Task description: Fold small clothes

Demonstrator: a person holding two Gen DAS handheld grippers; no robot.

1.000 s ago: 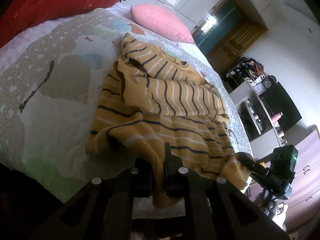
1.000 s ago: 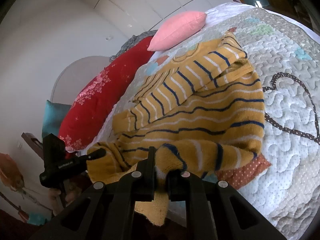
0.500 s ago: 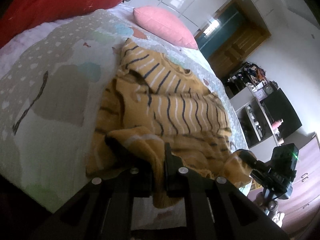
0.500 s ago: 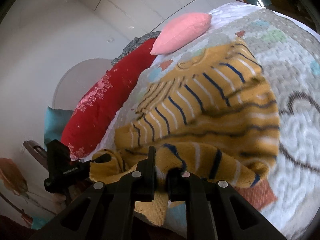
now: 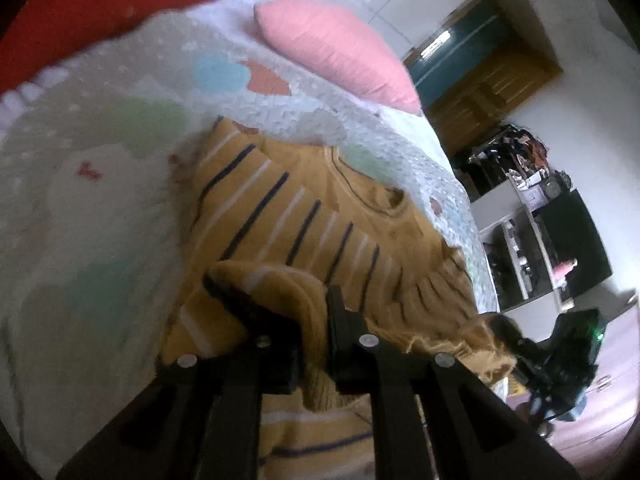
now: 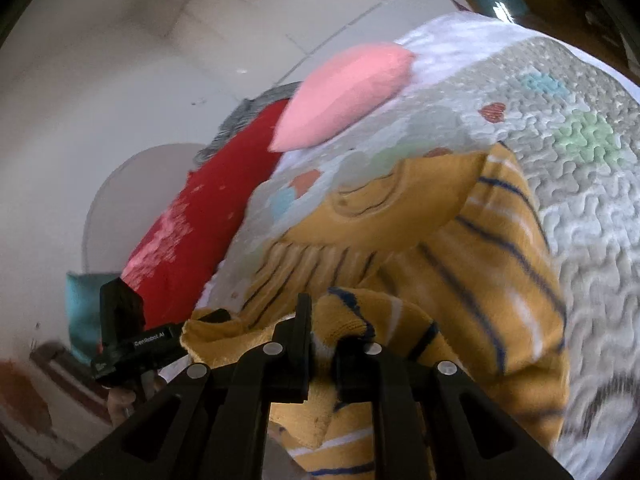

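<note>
A mustard-yellow sweater with navy and white stripes lies on the quilted bedspread, its collar toward the pillows. My left gripper is shut on one corner of the sweater's bottom hem and holds it lifted over the body. My right gripper is shut on the other hem corner of the sweater, also lifted. Each gripper shows in the other's view: the right gripper at the lower right, the left gripper at the lower left, both with yellow cloth in their jaws.
A pink pillow and a red bolster lie at the head of the bed; both also show in the right wrist view, pink pillow and red bolster. Shelves and a wardrobe stand beyond the bed's far edge.
Both grippers have carried the hem up and forward over the sweater toward the collar. The lower half now folds over the upper half, and the collar is much nearer.
</note>
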